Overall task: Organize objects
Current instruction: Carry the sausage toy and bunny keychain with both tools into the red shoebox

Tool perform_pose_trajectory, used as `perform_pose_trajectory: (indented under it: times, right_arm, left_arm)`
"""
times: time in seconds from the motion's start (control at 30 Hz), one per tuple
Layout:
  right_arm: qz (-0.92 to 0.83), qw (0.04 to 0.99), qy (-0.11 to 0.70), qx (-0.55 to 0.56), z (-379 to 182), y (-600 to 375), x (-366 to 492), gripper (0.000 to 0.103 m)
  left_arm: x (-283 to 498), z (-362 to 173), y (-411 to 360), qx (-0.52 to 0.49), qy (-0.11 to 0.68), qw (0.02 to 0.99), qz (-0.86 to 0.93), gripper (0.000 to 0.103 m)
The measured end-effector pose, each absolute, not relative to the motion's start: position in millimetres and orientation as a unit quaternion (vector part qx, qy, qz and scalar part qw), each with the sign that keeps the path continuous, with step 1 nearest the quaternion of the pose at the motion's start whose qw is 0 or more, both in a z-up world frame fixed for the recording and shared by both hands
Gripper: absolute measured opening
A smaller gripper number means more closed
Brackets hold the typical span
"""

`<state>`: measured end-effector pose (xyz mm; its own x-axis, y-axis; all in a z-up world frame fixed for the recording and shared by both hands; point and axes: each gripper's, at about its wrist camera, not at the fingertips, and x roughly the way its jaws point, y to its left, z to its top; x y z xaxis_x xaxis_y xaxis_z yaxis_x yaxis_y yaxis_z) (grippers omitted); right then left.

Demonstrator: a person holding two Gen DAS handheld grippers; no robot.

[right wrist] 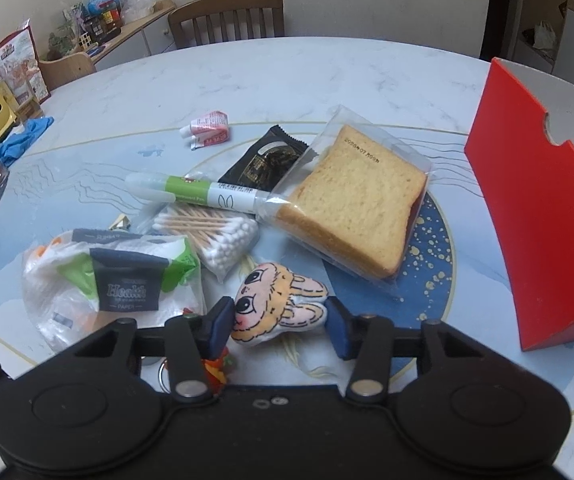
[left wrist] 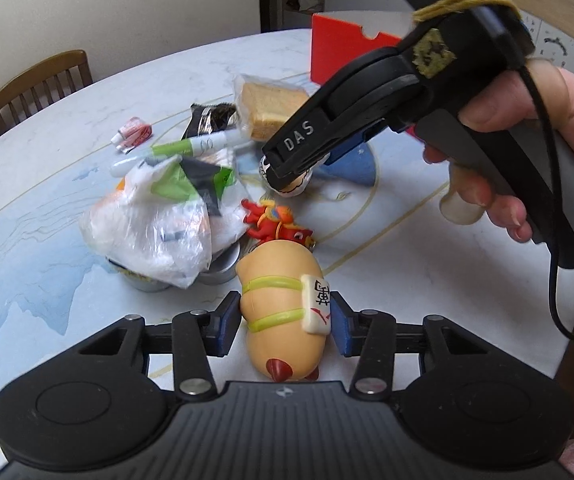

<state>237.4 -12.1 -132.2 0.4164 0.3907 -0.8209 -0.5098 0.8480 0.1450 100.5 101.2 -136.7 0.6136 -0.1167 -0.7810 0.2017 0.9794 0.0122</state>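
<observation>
Left tongs (left wrist: 283,324) straddle the tan squishy toy (left wrist: 283,312), pads beside it, not clamped. Right tongs (right wrist: 281,322) likewise bracket the rabbit plush (right wrist: 277,306). Bread (right wrist: 355,200), marker (right wrist: 195,194), swabs (right wrist: 211,236) lie scattered on the desk (right wrist: 287,80); red box (right wrist: 543,208) appears empty. Sorting barely begun.

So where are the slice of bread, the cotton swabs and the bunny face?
bagged bread slice (right wrist: 357,204), right wrist view, centre of the top face.
cotton swabs (right wrist: 211,232), right wrist view, middle of the packet.
bunny plush (right wrist: 277,300), right wrist view, its cheek.
</observation>
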Motion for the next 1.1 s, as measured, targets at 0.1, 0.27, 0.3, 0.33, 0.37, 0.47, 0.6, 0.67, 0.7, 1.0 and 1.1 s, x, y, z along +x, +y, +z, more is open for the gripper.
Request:
perform_pose_trajectory:
  times: [0.1,0.27,0.3,0.33,0.37,0.47,0.6,0.67,0.7,1.0,1.1]
  right_arm:
    - [0.268,0.842,0.464,-0.052,-122.7,-18.1,233.4,0.048]
    - [0.264,0.851,0.452,-0.043,-98.6,-35.1,226.2,0.048]
    - [0.261,0.854,0.449,-0.040,-92.8,-39.8,225.1,0.048]
    - [0.258,0.856,0.447,-0.037,-87.1,-45.0,224.1,0.048]
    - [0.254,0.859,0.444,-0.034,-81.0,-50.3,222.4,0.048]
    - [0.243,0.867,0.435,-0.030,-62.8,-65.7,216.4,0.048]
    - [0.232,0.879,0.416,-0.032,-39.8,-84.3,208.1,0.048]
    - [0.227,0.883,0.409,-0.033,-31.3,-93.9,207.9,0.048]
    - [0.224,0.885,0.406,-0.033,-27.3,-98.2,207.8,0.048]
    - [0.234,0.893,0.383,-0.039,-4.4,-141.7,227.4,0.048]
    - [0.241,0.892,0.379,-0.044,-0.7,-158.0,238.9,0.048]
  left_arm:
    - [100.4,-127.2,102.2,0.052,0.419,0.901,-0.101,0.045]
    - [102.8,-106.5,102.7,0.065,0.391,0.910,-0.120,0.045]
    - [104.1,-101.8,102.9,0.066,0.386,0.912,-0.123,0.045]
    - [105.2,-97.2,103.1,0.068,0.381,0.914,-0.126,0.045]
    - [106.6,-92.6,103.3,0.068,0.376,0.915,-0.129,0.045]
    - [112.5,-78.4,101.2,0.067,0.364,0.919,-0.139,0.045]
    - [122.6,-59.0,96.7,0.063,0.353,0.921,-0.152,0.045]
    - [127.9,-50.1,92.9,0.064,0.349,0.922,-0.157,0.045]
    - [131.1,-46.5,87.4,0.066,0.348,0.922,-0.159,0.045]
    - [172.1,-18.2,49.9,0.052,0.345,0.922,-0.167,0.045]
    - [188.6,-11.2,34.8,0.047,0.343,0.924,-0.164,0.045]
